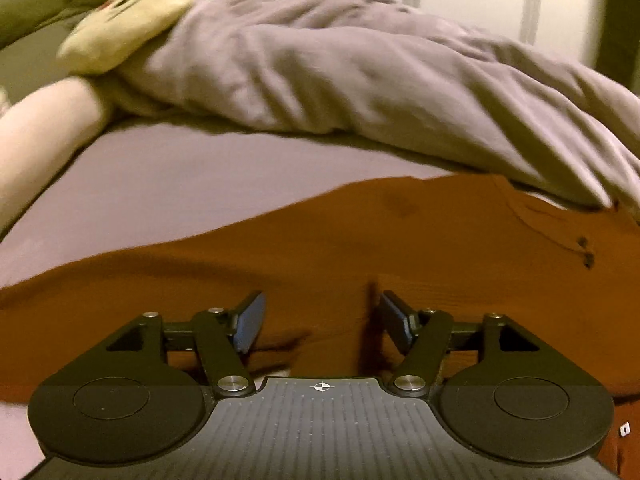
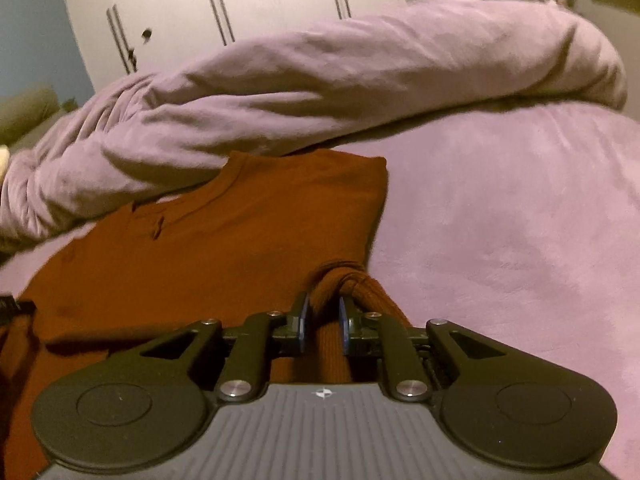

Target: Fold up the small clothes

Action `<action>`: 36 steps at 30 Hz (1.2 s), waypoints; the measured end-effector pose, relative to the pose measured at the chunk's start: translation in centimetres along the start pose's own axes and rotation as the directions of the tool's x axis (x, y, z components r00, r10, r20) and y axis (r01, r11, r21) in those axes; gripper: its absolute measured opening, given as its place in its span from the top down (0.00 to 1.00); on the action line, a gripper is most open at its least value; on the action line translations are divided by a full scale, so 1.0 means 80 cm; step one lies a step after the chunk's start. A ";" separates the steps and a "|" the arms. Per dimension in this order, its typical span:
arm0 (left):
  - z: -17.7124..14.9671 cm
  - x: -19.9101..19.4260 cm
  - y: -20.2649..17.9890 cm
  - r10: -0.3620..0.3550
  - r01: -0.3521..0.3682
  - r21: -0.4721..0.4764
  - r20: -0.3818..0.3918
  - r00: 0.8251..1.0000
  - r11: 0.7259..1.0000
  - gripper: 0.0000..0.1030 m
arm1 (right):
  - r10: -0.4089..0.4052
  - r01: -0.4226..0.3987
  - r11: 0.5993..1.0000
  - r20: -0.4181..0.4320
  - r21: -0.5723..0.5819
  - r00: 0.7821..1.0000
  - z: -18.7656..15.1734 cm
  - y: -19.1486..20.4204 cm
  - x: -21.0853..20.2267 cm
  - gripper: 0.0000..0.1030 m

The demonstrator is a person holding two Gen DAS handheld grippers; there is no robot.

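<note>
The right claw (image 2: pixel 322 314) is clenched on a bunched fold of the rust-brown top (image 2: pixel 224 240), its two blue-padded fingers (image 2: pixel 303 320) pressed against either side of a ribbed roll of cloth that rises between them and runs back toward the camera. The pinched part sits at the near right edge of the garment, beside the bare lilac bed sheet (image 2: pixel 512 240).

The left claw (image 1: pixel 320 316) is released: its fingers (image 1: pixel 250 320) stand well apart with only flat brown cloth showing between them, and nothing is gripped. It hovers low over the near part of the same top (image 1: pixel 320 240); whether the fingertips touch the fabric cannot be told.

The top lies spread on the bed, mostly flat, with its neckline toward the far side. A short button placket shows below the collar in the right wrist view, and two small dark buttons appear at the right of the left wrist view. Its far edge tucks just under a rumpled lilac duvet (image 2: pixel 320 80) that lies heaped across the bed behind it.

In the left wrist view a cream soft toy (image 1: pixel 128 20) rests at the far left against the duvet, and a pale pink cushion (image 1: pixel 44 136) lies below it. White wardrobe doors (image 2: pixel 240 0) stand behind the bed.
</note>
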State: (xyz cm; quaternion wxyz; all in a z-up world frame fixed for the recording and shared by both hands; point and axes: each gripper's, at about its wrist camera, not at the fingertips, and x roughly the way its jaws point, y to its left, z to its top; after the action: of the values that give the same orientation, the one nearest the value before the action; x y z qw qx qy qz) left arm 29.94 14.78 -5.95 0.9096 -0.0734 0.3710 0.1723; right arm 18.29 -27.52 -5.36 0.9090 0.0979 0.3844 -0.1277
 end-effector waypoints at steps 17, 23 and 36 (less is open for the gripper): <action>-0.023 -0.012 0.016 -0.139 0.129 -0.090 -0.118 0.983 0.988 0.08 | -0.030 0.024 0.974 -0.022 -0.226 0.999 -0.005 0.053 0.030 0.85; -0.064 -0.046 0.117 -0.142 0.112 -0.353 -0.062 0.988 0.929 0.08 | -0.007 0.012 0.976 0.026 -0.219 1.000 -0.019 0.063 -0.023 0.64; -0.118 -0.087 0.307 0.067 -0.043 -0.716 0.005 0.998 0.697 0.30 | -0.068 0.070 0.967 0.019 -0.243 0.998 -0.089 0.068 -0.066 0.39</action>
State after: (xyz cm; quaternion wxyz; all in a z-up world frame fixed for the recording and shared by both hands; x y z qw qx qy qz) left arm 10.18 33.35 -7.96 0.8099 -0.4068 0.2630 0.3308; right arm 11.63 -19.55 -5.97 0.9112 -0.0285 0.3956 -0.1116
